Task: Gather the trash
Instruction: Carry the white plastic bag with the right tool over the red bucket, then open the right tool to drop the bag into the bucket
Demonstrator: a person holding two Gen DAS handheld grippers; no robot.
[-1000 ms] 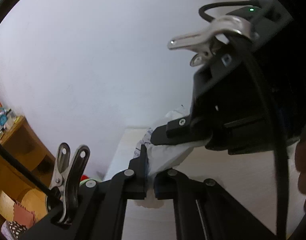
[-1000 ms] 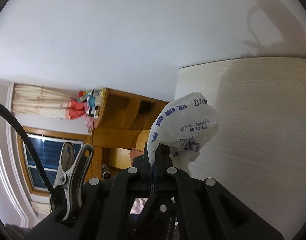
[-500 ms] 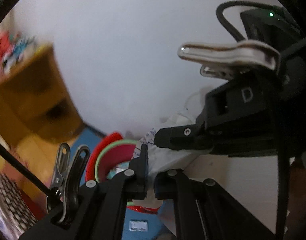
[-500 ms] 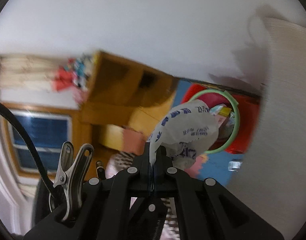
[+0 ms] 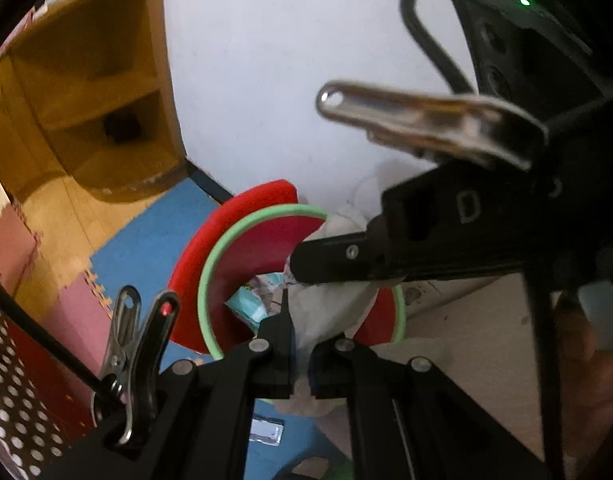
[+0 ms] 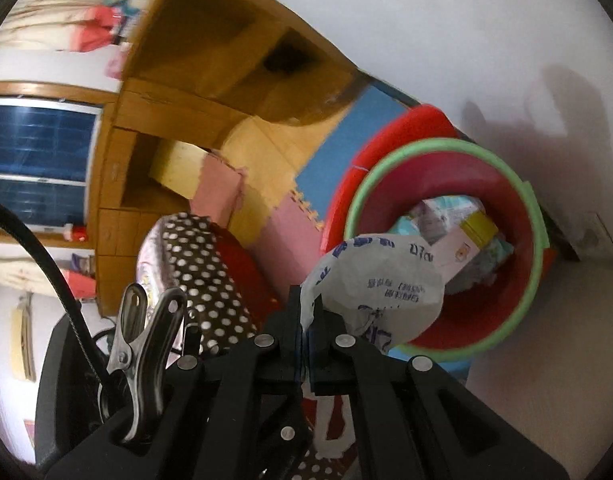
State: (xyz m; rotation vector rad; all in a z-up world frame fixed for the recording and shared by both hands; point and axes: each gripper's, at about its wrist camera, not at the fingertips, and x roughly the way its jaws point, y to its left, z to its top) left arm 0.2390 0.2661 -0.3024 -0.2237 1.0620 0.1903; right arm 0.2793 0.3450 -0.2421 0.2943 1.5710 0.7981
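Observation:
A crumpled white wrapper with blue print [image 6: 378, 280] hangs over the mouth of a red bin with a green rim [image 6: 534, 216]. My right gripper [image 6: 306, 312] is shut on one edge of the wrapper. In the left wrist view the same wrapper [image 5: 330, 312] is pinched by my left gripper [image 5: 302, 344], also shut, with the right gripper [image 5: 306, 260] just above it on the other side. The bin [image 5: 210, 276] stands on the floor against the white wall. It holds a yellow-capped box [image 6: 466, 240] and other packets.
A wooden shelf unit [image 6: 226, 60] stands left of the bin on blue and pink foam mats [image 5: 146, 240]. Polka-dot fabric [image 6: 194, 264] lies near me. A pale wooden table edge [image 5: 466, 328] is at right. A small packet [image 5: 266, 432] lies on the floor.
Both grippers have swung down and away from the table, carrying the wrapper between them. The wall filled the views before; now the floor and the red bin lie under the wrapper.

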